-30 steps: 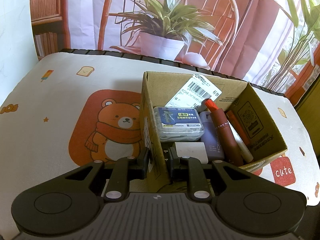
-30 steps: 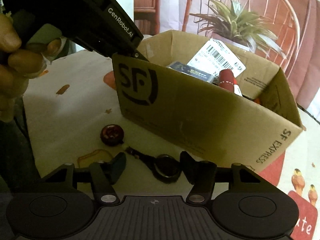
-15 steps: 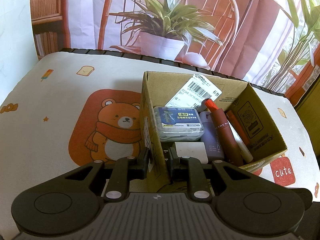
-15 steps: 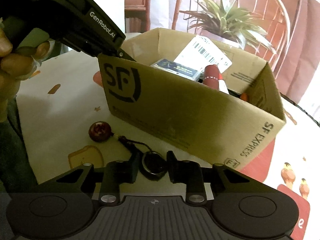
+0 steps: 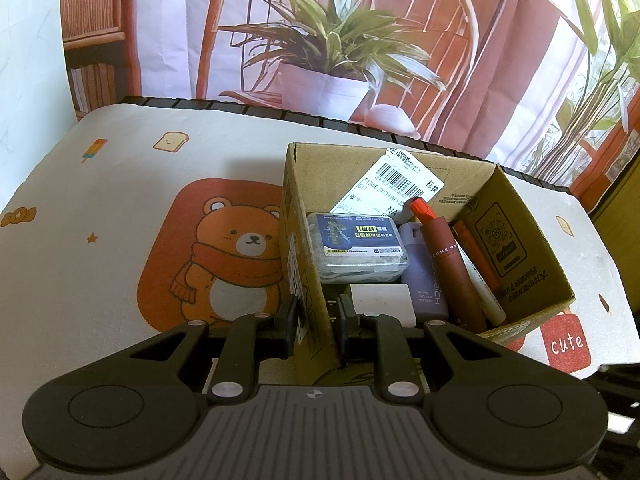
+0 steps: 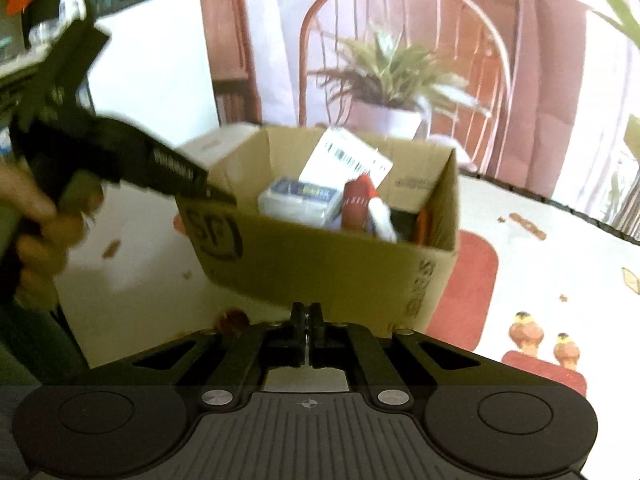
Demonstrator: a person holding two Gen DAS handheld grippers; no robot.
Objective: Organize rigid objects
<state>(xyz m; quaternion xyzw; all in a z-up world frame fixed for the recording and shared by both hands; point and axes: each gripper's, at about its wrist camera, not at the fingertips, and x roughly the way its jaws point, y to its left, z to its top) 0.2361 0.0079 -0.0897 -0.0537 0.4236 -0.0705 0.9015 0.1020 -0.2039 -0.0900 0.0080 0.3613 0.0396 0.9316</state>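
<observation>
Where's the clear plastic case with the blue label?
In the left wrist view, the case lies inside the box, at its left side, beside the purple bottle.

The worktop (image 5: 120,184) wears a pale cloth printed with a bear, toast and an ice lolly. A cardboard box (image 5: 516,240) stands directly on it, towards the right.

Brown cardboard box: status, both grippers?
Left gripper clamped on near wall of brown cardboard box. Right gripper shut on something thin, largely hidden; dark red bead beside it. Right view blurred; nothing blocking the box opening.
</observation>
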